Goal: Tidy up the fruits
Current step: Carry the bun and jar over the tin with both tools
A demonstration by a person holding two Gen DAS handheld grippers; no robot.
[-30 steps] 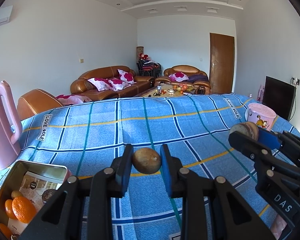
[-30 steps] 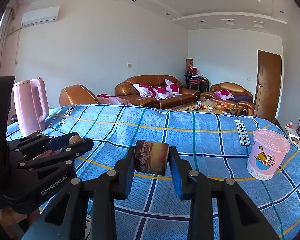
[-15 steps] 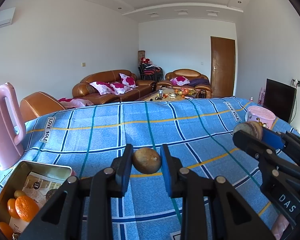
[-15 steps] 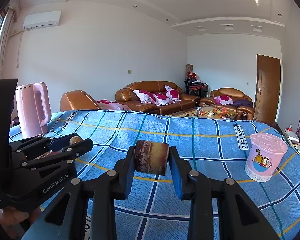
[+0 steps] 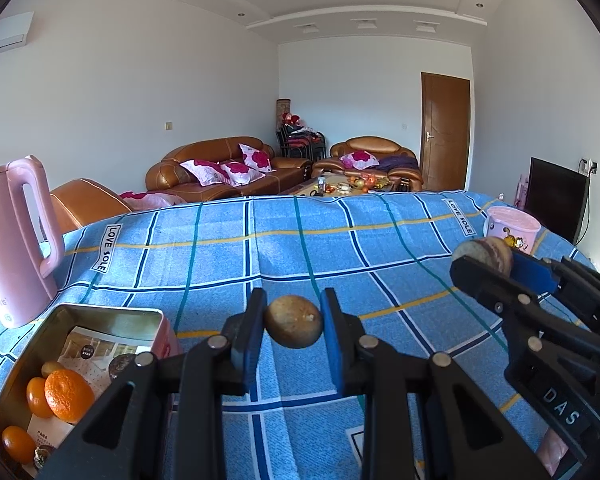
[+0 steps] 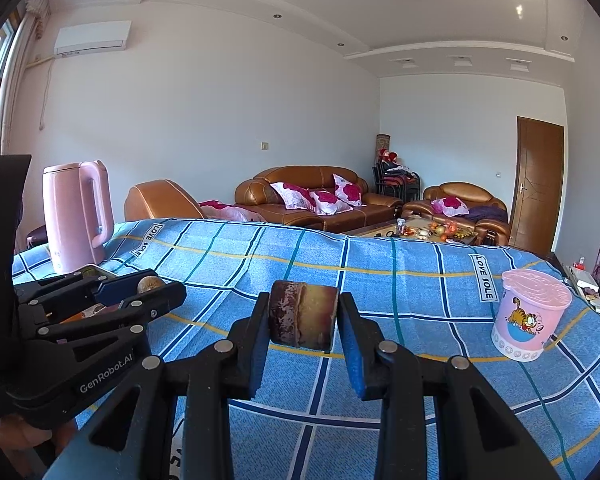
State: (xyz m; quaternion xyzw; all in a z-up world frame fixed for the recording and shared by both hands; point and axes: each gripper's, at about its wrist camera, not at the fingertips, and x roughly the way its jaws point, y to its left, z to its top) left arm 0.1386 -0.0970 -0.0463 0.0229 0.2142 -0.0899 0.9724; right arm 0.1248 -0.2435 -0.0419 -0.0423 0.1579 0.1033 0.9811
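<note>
Left gripper (image 5: 294,322) clenches a small round brown fruit (image 5: 294,322) above the blue checked cloth, while the right gripper (image 6: 303,320) grips a reddish-brown fruit (image 6: 303,320) turned end-on between its blue pads. Over the past second both tools have risen slightly and tipped upward, with more ceiling in view and the cloth edge lower; neither grasp has shifted. That suggests the pick-up is finished and the carry to the container is under way, with no fruit yet released.

Below and to the left of the left gripper sits the open tin box (image 5: 108,312), holding several oranges (image 5: 69,395) and a printed leaflet; its near rim is close beside the left finger. Farther left stands the pink kettle (image 5: 18,240), upright and near the tin's far corner. To the right of the right gripper, well apart, stands the lidded pink cup (image 6: 530,316).

Ahead of both grippers the cloth-covered worktop (image 6: 400,280) lies open to its far edge, where it drops away toward the sofas. Between the two tools the gap is narrow, so a leftward swing looks tight.
</note>
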